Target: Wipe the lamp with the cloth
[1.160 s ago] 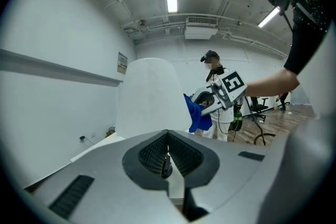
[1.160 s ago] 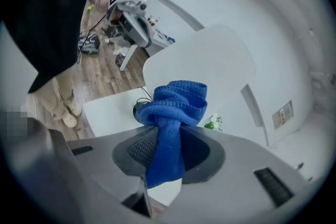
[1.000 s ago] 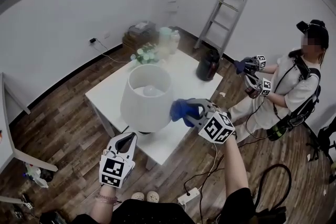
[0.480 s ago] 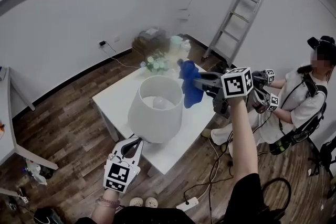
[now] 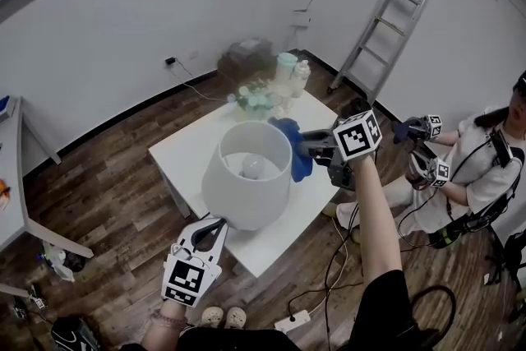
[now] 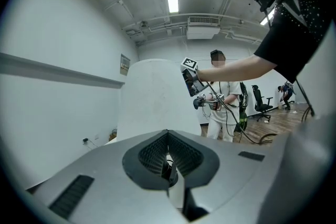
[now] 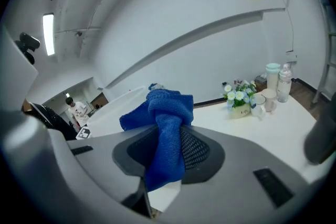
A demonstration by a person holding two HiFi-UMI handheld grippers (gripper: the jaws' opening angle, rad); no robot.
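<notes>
Your right tongs (image 5: 305,147) clamp the blue cloth (image 5: 289,140) at the lamp (image 5: 245,195) rim; left tongs (image 5: 219,223) fully closed near its base.

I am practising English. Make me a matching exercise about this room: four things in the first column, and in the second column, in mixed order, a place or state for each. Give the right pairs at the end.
Things
1. cloth
2. lamp
3. ladder
4. flowers

Places or states
A. leans on the wall
B. has a bulb inside its white shade
C. clamped in the right gripper
D. at the far edge of the table

Pairs: 1-C, 2-B, 3-A, 4-D
</notes>
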